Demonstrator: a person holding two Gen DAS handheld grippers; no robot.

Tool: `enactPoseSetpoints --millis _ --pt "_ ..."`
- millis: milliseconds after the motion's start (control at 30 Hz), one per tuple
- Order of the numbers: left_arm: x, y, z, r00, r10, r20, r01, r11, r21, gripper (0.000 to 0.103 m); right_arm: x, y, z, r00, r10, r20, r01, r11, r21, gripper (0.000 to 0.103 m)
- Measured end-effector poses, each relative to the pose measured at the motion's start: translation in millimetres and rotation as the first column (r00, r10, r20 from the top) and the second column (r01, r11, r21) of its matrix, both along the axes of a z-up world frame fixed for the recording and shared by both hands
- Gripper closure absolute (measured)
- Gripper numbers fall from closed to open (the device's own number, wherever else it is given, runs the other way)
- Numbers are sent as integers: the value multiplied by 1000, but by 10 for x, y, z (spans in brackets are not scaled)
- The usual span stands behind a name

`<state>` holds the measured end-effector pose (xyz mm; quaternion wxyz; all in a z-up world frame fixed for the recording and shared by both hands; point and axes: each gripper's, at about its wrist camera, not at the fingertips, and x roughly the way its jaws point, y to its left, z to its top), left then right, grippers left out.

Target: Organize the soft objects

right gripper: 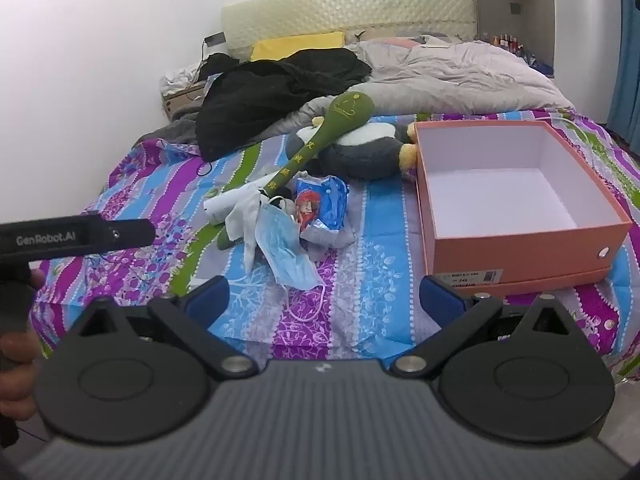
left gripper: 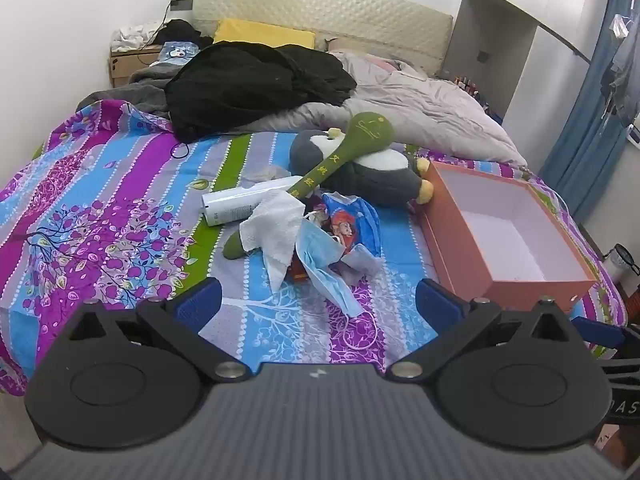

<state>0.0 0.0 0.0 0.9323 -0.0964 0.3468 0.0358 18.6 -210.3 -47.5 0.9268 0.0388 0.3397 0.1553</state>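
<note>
Between both sets of jaws: nothing; left gripper (left gripper: 318, 300) and right gripper (right gripper: 325, 296) spread wide, empty, hovering short of the clutter. Landmark: orange box (right gripper: 520, 256), lid off, white inside, bare. Just left of box: blue face mask (right gripper: 284, 248), nearest the jaws, ear loop trailing toward them; white tissue (left gripper: 276, 228) beside it; blue printed pouch (right gripper: 320, 204) behind mask; white tube (left gripper: 244, 202) partly under tissue. Further left-back of box: green plush stick (left gripper: 344, 152) lying across grey penguin plush (left gripper: 376, 176), penguin's yellow foot touching box wall. Advised: take mask first, pinched by bunched cloth rather than loop; lift plush stick before penguin; leave rigid tube out. Beneath all: striped floral bedsheet (left gripper: 120, 208). Behind box: grey duvet (right gripper: 460, 76), black clothing heap (left gripper: 248, 84), yellow pillow (left gripper: 264, 34), quilted headboard (left gripper: 320, 8), white walls.
</note>
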Motion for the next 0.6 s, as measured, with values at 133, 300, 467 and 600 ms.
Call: enactPoseSetpoints --millis 133,300,467,600 --pt "2 11 -6 1000 3 0 -3 1000 -9 0 -59 6 -58 1000 -2 5 2 1000 7 0" --pt "-39 48 -16 1000 2 7 -2 1000 -11 0 -73 20 -107 1000 3 -10 -3 1000 3 0" --pt "2 -8 -9 1000 -3 -7 3 1000 7 0 -73 70 -172 1000 -3 -21 3 1000 -8 0" --pt "12 -59 -87 1000 -14 -20 14 1000 11 0 -87 40 -132 1000 -8 -26 8 1000 -9 0"
